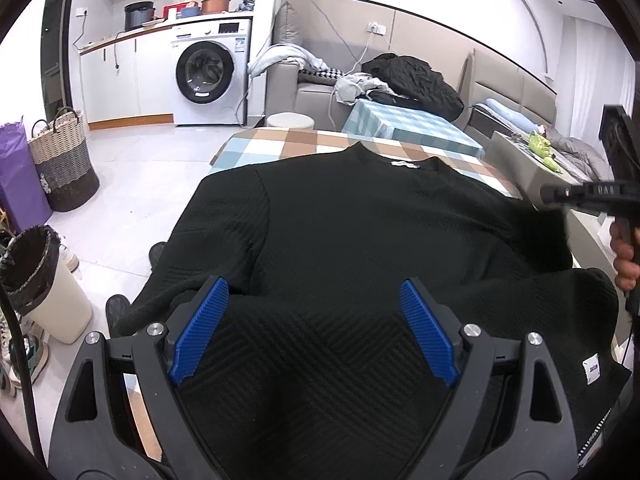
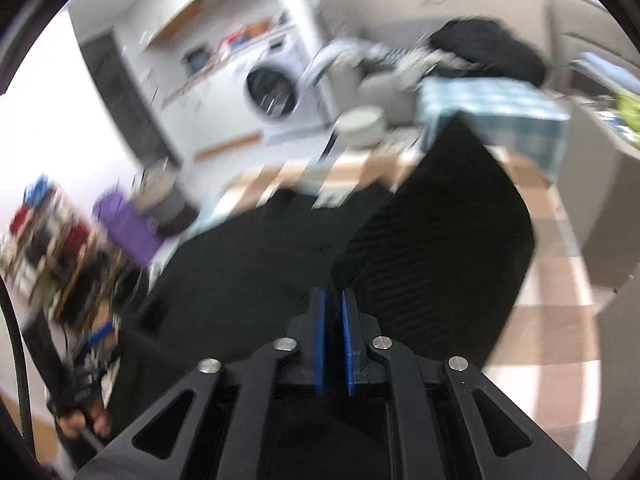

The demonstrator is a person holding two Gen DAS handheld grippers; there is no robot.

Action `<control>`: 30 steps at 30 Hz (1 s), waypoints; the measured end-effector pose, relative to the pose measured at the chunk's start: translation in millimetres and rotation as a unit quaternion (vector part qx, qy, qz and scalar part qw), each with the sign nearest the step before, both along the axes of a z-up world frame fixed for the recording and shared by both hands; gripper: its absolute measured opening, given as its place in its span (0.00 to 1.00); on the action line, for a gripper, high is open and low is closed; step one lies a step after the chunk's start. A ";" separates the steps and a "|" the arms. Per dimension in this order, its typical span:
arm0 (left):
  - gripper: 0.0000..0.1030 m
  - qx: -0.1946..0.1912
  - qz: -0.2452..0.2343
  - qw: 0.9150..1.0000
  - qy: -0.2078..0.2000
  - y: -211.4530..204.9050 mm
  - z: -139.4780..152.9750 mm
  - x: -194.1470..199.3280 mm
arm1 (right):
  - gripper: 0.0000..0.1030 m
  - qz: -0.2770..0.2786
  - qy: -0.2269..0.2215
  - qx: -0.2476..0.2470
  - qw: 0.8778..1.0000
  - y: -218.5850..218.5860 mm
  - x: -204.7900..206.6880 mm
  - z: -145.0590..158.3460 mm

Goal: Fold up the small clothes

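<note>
Far past the left gripper's (image 1: 314, 332) jaws stands a sofa (image 1: 312, 88) with a black coat (image 1: 416, 80) on it. A washer (image 1: 208, 72) is beside it, up and to the left of the jaws. Left of the jaws, on the floor, are a basket (image 1: 66, 160), a purple bag (image 1: 20, 176) and a bin (image 1: 44, 284). Nothing blocks the jaws.

The table (image 1: 280, 144) has a checked cloth. The black top (image 1: 360, 232) lies flat on it, right under and ahead of the left jaws. Its long way runs straight out from the jaws, with the neck (image 1: 400, 160) at the far end. The near hem is folded up toward the middle. A sleeve hangs over the table edge, left of the jaws.

The left gripper points down at a slant. Its jaws stand wide apart and grip nothing.

The right gripper (image 2: 334, 340) view is blurred. Its jaws are nearly together with a thin gap. I cannot tell if cloth is caught in them. A flap of the top (image 2: 440, 240) rises just past them, to the right. A hand (image 1: 624, 256) holds its handle.
</note>
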State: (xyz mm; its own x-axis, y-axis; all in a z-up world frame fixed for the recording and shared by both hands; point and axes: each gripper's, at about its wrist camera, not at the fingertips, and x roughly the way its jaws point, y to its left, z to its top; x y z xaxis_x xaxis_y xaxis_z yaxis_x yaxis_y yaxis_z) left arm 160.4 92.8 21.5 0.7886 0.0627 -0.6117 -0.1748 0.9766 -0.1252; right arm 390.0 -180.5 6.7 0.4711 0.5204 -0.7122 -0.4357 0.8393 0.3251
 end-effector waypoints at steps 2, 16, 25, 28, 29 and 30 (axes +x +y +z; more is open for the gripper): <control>0.84 -0.004 0.007 1.000 0.003 4.3 -1.3 0.2 | 0.23 -0.006 0.017 -0.001 1.000 -0.9 -0.9 -11.8; 0.84 -0.083 0.134 0.987 0.023 102.0 -17.7 -11.6 | 0.37 -0.084 0.078 -0.044 0.992 -31.4 -24.0 -71.8; 0.57 -0.277 0.210 0.937 0.032 183.9 -51.9 -50.0 | 0.42 -0.098 0.064 0.031 0.993 -42.8 -57.4 -55.2; 0.56 -0.310 0.199 0.929 0.035 190.6 -60.4 -57.4 | 0.42 -0.107 0.073 0.045 0.991 -49.8 -71.1 -57.2; 0.56 -0.326 0.189 0.925 0.038 192.0 -63.9 -57.3 | 0.42 -0.109 0.078 0.048 0.990 -49.9 -71.4 -59.7; 0.56 -0.338 0.181 0.923 0.039 190.8 -66.2 -56.8 | 0.42 -0.110 0.083 0.051 0.989 -50.5 -73.3 -61.4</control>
